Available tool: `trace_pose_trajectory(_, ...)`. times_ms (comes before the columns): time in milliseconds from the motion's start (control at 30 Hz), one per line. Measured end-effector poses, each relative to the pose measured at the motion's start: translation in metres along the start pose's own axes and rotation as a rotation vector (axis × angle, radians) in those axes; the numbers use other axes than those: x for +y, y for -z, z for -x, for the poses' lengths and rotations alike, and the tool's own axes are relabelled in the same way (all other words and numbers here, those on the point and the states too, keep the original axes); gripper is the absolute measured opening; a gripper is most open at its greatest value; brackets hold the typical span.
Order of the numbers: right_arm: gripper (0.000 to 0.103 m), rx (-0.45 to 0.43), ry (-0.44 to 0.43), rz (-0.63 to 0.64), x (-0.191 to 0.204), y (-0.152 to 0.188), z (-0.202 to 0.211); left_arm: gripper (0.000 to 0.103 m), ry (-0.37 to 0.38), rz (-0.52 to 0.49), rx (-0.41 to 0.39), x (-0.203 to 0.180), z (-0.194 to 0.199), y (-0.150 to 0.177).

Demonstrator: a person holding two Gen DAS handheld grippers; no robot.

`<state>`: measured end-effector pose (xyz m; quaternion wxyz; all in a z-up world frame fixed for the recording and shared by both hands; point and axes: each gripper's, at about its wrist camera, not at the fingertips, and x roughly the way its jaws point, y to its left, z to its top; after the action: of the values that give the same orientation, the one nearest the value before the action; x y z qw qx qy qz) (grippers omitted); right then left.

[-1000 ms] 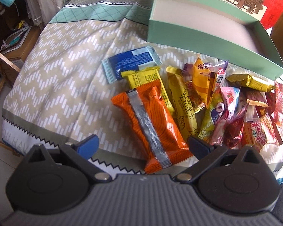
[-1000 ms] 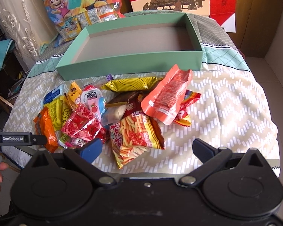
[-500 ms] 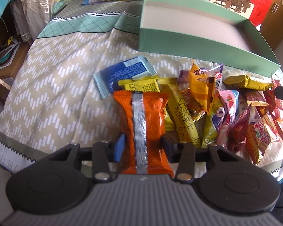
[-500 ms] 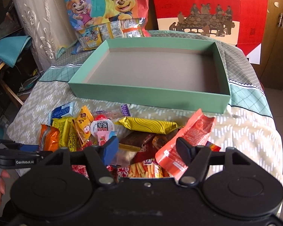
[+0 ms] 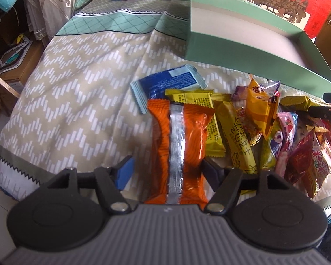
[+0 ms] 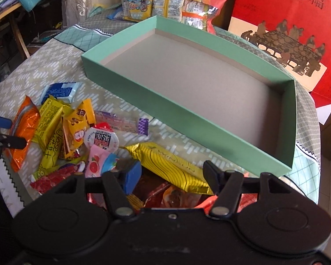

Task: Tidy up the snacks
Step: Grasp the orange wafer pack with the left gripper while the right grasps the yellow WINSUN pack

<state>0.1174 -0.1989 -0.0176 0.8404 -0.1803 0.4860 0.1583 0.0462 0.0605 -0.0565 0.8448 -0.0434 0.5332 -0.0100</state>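
A pile of snack packets lies on a patterned bedspread (image 5: 77, 101) in front of an empty mint-green box (image 6: 187, 114), which also shows in the left wrist view (image 5: 242, 53). My left gripper (image 5: 167, 167) straddles an orange packet with a silver seam (image 5: 176, 141); the right finger touches it, the blue left finger (image 5: 125, 172) stands a little apart. My right gripper (image 6: 172, 174) is open above a yellow striped packet (image 6: 165, 165) and red packets beneath. The orange packet and the left gripper's fingers (image 6: 0, 121) show at the far left of the right wrist view.
A blue packet (image 5: 167, 84), yellow packets (image 5: 196, 108) and several red and pink ones (image 5: 302, 154) lie beside the orange one. Cartoon snack bags (image 6: 165, 2) and a red gift bag (image 6: 298, 33) stand behind the box. Wooden furniture (image 5: 2, 79) is left of the bed.
My left gripper's fingers have spread slightly from the orange packet. My right gripper has moved forward and lower over the pile, closer to the box, with the yellow striped packet now between its fingers.
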Motion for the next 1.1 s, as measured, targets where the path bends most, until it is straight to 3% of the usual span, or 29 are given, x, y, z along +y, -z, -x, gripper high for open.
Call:
trace_pose_trajectory(33,0.051,0.011,-0.005,0.007,0.002,0.0,-0.004,0.065,0.009,0.005,0.001,0.001,-0.001,0.0)
trace_pose_trajectory(100,0.027,0.026,-0.002,0.0,0.006,-0.001,-0.007,0.05,0.024,0.008,-0.005,0.002,0.0,0.0)
trace_pose_trajectory(200,0.015,0.029,0.008,-0.033,0.011,-0.007,-0.006,0.049,0.017,-0.005,-0.02,0.0,0.002,-0.001)
trace_pose_trajectory(333,0.012,0.054,-0.033,-0.109,0.015,-0.017,0.001,0.05,0.028,-0.008,-0.019,0.002,0.001,-0.002)
trace_pose_trajectory(533,0.012,0.091,-0.222,-0.244,0.027,-0.024,-0.007,0.051,0.039,-0.011,-0.013,0.002,-0.002,-0.002)
trace_pose_trajectory(667,0.016,0.081,-0.203,-0.214,0.032,-0.023,-0.008,0.054,0.044,-0.003,-0.008,0.007,-0.003,-0.003)
trace_pose_trajectory(767,0.054,0.025,-0.171,-0.206,0.02,-0.025,0.006,0.058,0.038,0.009,0.003,0.01,-0.006,-0.005)
trace_pose_trajectory(800,0.076,0.001,-0.147,-0.191,0.016,-0.027,0.01,0.059,0.038,0.01,0.006,0.01,-0.006,-0.005)
trace_pose_trajectory(833,0.086,-0.018,-0.123,-0.174,0.012,-0.028,0.012,0.059,0.042,0.01,0.01,0.01,-0.007,-0.006)
trace_pose_trajectory(967,0.086,0.008,-0.133,-0.116,-0.006,-0.032,-0.002,0.051,0.047,-0.004,0.041,0.01,-0.014,-0.004)
trace_pose_trajectory(1100,0.086,0.051,-0.163,-0.081,-0.021,-0.029,-0.024,0.05,0.064,-0.047,-0.028,0.005,0.005,-0.009)
